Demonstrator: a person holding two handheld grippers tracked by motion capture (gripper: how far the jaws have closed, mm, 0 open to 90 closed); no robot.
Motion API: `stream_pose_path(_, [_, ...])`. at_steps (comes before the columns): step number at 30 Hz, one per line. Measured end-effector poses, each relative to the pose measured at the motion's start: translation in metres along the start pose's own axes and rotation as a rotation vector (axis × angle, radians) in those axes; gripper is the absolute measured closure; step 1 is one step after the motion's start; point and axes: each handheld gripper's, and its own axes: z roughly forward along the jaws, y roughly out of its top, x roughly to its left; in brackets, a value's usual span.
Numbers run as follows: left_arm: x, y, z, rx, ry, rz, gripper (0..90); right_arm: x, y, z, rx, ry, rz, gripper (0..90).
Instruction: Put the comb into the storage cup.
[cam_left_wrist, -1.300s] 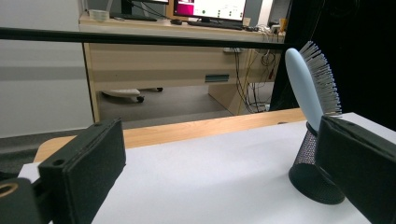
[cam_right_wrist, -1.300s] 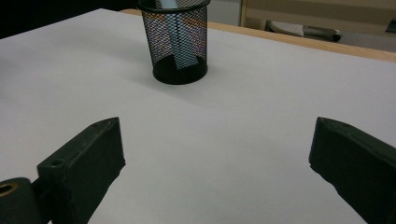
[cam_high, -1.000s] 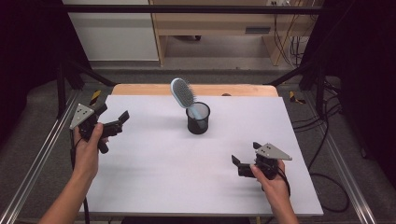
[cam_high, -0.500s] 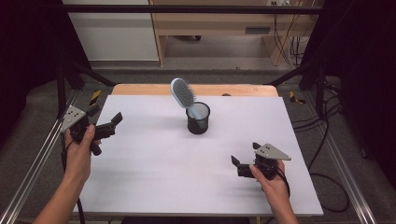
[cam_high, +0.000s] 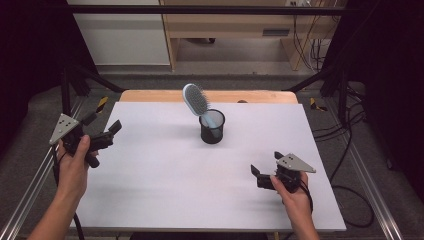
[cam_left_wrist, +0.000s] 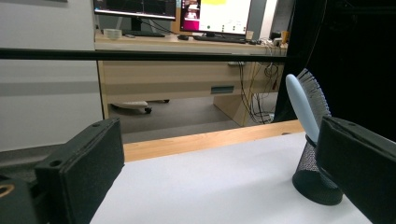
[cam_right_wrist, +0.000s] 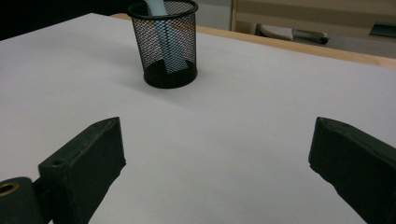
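1. Since the earlier frames the left gripper (cam_high: 102, 131) has drifted outward to the far left of the high view, past the table's left edge, while the right gripper (cam_high: 265, 169) sits much where it was at the lower right. The hairbrush (cam_high: 195, 100) and the black mesh cup (cam_high: 212, 127) have not shifted.

2. High view: the cup stands just above the middle of the frame on the white table (cam_high: 165, 180), the brush planted handle-down in it and leaning toward the upper left. Both grippers are well apart from it, and both have their jaws spread and empty.

3. Left gripper view: the jaws stand wide at the lower corners. The brush (cam_left_wrist: 306, 100) rises at the right of the frame, bristles turned away, and the cup (cam_left_wrist: 314, 177) is partly hidden behind the right-hand jaw.

4. Right gripper view: the jaws gape with bare table between them. The cup (cam_right_wrist: 164, 44) sits at the top, left of centre, the pale blue handle (cam_right_wrist: 163, 44) visible through the mesh.

5. The work looks either finished or not yet begun. If the brush is to be lifted, I would bring one gripper in on the neck just above the rim, close squarely across it, and draw up along its lean. Steadying the cup with the other gripper should stop the light mesh from tipping.
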Motion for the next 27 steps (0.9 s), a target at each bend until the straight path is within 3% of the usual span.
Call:
stream_pose_path(8, [0.003, 0.001, -0.010, -0.010, 0.012, 0.003, 1.3, -0.001, 0.000, 0.002, 0.046, 0.043, 0.050, 3.7])
stream_pose_path(13, [0.001, -0.007, -0.017, 0.005, 0.010, -0.020, 1.3, -0.002, 0.001, -0.002, 0.013, 0.037, 0.057, 5.1])
stream_pose_path(19, [-0.006, -0.013, -0.026, 0.018, 0.010, 0.043, 1.2, -0.007, 0.003, -0.003, -0.053, 0.003, 0.045, 5.0])
stream_pose_path(23, [-0.009, -0.019, -0.030, 0.014, 0.014, 0.044, 1.2, -0.012, 0.006, -0.004, -0.054, -0.010, 0.052, 4.1])
stream_pose_path(27, [-0.009, -0.026, -0.034, 0.019, 0.024, 0.043, 1.2, -0.019, 0.006, -0.008, -0.038, 0.011, 0.072, 4.5])
